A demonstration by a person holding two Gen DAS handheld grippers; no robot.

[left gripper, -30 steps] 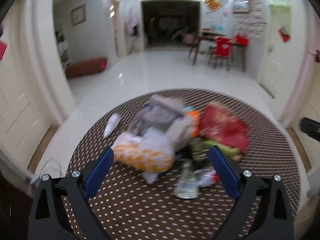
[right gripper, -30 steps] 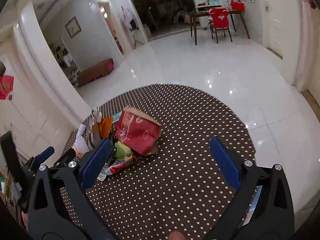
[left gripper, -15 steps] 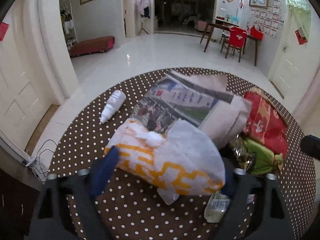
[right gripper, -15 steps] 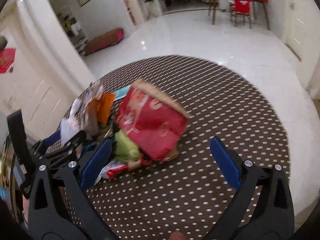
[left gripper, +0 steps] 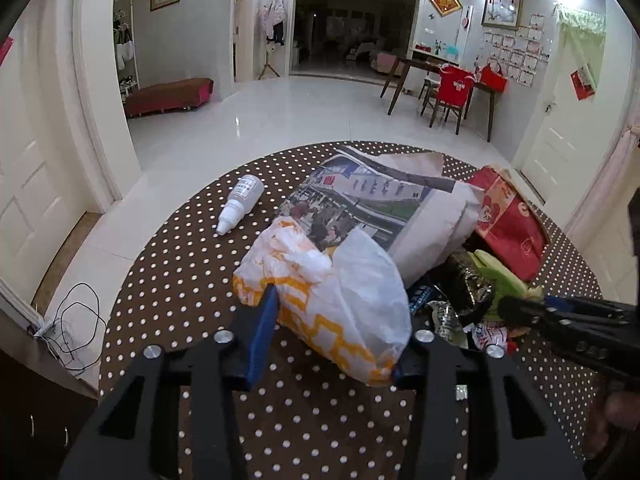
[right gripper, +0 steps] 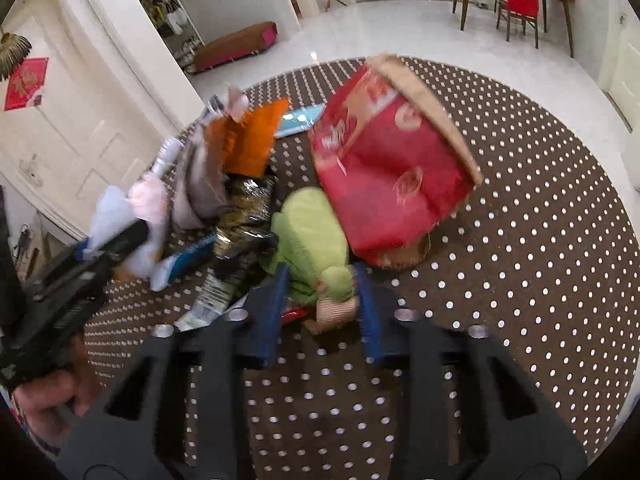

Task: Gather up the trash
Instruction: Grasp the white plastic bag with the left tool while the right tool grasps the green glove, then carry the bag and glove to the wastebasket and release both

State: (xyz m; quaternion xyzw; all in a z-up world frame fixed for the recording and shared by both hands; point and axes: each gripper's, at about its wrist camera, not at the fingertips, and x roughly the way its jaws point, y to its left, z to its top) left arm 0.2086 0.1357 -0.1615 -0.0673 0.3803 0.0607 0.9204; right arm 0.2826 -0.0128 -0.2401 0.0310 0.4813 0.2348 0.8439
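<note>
Trash pile (left gripper: 420, 248) is sitting on the round brown polka-dot table (left gripper: 180, 300), toward its 3 o'clock side in the left wrist view. We are clamping the left gripper (left gripper: 332, 340) on a white-and-orange paper bag (left gripper: 332, 292); the blue fingers (left gripper: 262, 336) are pressing into its two sides and the bag is bulging up between them. Cannot tell what is inside the bag, its mouth is crumpled. At 12 o'clock of that bag a newspaper-print paper bag (left gripper: 384, 208) is lying slumped, contents hidden. At 2 o'clock a red paper bag (left gripper: 508, 224) is leaning against the pile; in the right wrist view the red paper bag (right gripper: 388, 176) is tilted with its tan rim at 1 o'clock, and we cannot tell what it is holding.

We are closing the right gripper (right gripper: 324, 304) around a green wrapper (right gripper: 316, 252); both blue pads are touching its lower end, so it is gripped, though the frame is blurred. The wrapper is lying just below the red bag, touching it. At 9 o'clock of the wrapper a crinkled dark foil packet (right gripper: 244, 212) is lying, and beyond it at 11 o'clock an orange carton piece (right gripper: 248, 140) is standing up.

A small white squeeze bottle (left gripper: 242, 202) is lying on its side alone at 10 o'clock of the pile in the left view, well apart from the bags, its nozzle pointing to 7 o'clock. A flat blue packet (right gripper: 300, 120) is lying behind the orange piece.
</note>
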